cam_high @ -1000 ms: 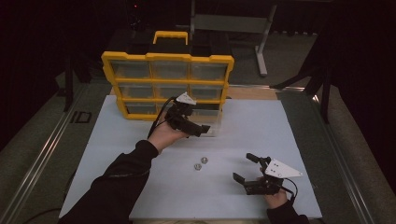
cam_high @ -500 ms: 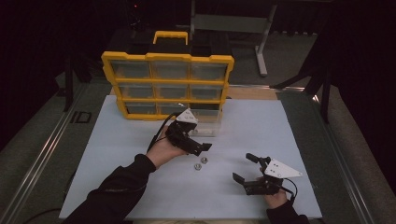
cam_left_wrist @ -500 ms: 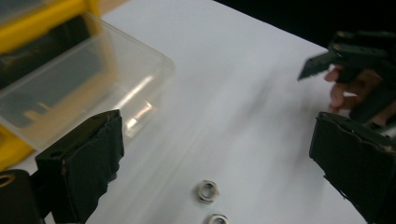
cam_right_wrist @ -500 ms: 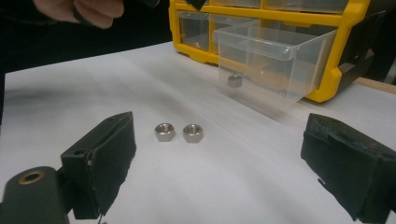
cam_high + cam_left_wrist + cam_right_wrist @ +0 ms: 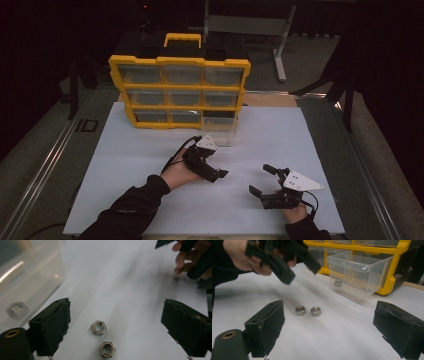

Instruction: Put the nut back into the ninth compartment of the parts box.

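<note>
left gripper [image 5: 212, 170] lowered from drawer [image 5: 219, 131] toward nuts [image 5: 99, 327], fingers closing slightly

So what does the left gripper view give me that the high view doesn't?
Left gripper view: two loose nuts, the farther and the nearer, lying apart between the left gripper's open jaws, neither touched, and a third nut in the drawer. High view: the yellow organizer, its handle and the whole white table. Both: the pulled-out clear drawer, the right gripper and the left one.
</note>
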The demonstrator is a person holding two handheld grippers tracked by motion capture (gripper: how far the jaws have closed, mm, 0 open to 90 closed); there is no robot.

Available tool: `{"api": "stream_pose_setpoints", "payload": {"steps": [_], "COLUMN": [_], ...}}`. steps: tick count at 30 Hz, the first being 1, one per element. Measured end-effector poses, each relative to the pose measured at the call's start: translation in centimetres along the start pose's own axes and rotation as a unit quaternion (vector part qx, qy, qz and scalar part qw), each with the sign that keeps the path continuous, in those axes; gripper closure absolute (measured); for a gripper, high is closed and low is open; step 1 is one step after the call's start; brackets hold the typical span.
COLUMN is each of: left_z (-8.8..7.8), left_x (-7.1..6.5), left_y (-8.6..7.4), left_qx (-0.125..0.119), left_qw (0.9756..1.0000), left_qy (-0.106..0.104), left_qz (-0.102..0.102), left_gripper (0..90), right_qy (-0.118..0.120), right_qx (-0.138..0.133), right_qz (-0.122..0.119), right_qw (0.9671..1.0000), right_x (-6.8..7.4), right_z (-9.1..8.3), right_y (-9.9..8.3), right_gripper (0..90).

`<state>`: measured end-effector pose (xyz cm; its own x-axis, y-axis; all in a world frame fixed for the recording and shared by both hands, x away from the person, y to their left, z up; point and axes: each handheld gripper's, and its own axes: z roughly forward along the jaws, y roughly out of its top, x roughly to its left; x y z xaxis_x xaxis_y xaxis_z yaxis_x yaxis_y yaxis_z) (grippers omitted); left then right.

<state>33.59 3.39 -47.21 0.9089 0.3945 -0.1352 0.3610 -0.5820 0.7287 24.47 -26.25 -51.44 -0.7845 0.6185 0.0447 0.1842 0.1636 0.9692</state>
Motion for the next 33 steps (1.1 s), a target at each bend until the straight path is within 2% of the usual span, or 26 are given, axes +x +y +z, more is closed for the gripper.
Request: {"api": "stream_pose_setpoints", "payload": {"steps": [5, 9, 12, 13, 18, 23, 25, 26, 33], "left_z": [1.2, 2.0, 2.6, 2.7, 3.4, 4.1, 4.4, 4.5, 5.1], "left_x": [0.2, 0.5, 0.7, 0.7, 0.9, 1.3, 1.2, 1.2, 0.8], "left_y": [-1.0, -1.6, -1.9, -2.0, -2.2, -2.4, -2.6, -2.7, -3.0], "left_qx": [0.012, 0.026, 0.028, 0.029, 0.038, 0.047, 0.054, 0.055, 0.067], "left_qw": [0.9999, 0.9996, 0.9995, 0.9995, 0.9992, 0.9987, 0.9981, 0.9982, 0.9967], "left_qy": [-0.004, 0.002, -0.009, -0.008, 0.002, 0.011, 0.021, 0.016, 0.027], "left_qz": [0.001, 0.012, 0.008, 0.009, 0.014, 0.014, 0.022, 0.019, 0.039], "left_gripper": [17.8, 27.8, 32.8, 37.4, 45.5, 50.4, 51.8, 52.1, 59.1], "right_qy": [0.0, 0.001, 0.0, 0.001, 0.001, 0.001, 0.001, 0.001, 0.002], "right_qx": [0.0, 0.001, 0.0, 0.001, 0.001, 0.001, 0.0, 0.0, 0.001], "right_qz": [0.001, 0.002, 0.001, 0.002, 0.003, 0.002, 0.002, 0.003, 0.003], "right_qw": [1.0, 1.0, 1.0, 1.0, 1.0, 1.0, 1.0, 1.0, 1.0], "right_x": [0.0, 0.0, 0.0, 0.0, 0.0, 0.0, -0.1, -0.1, 0.0], "right_z": [0.0, 0.0, 0.0, 0.0, 0.0, 0.0, 0.0, 0.0, 0.0], "right_y": [0.0, 0.0, 0.0, 0.0, 0.0, 0.0, 0.0, 0.0, 0.0], "right_gripper": [10.2, 10.3, 10.2, 10.3, 10.3, 10.2, 10.3, 10.3, 10.2]}}
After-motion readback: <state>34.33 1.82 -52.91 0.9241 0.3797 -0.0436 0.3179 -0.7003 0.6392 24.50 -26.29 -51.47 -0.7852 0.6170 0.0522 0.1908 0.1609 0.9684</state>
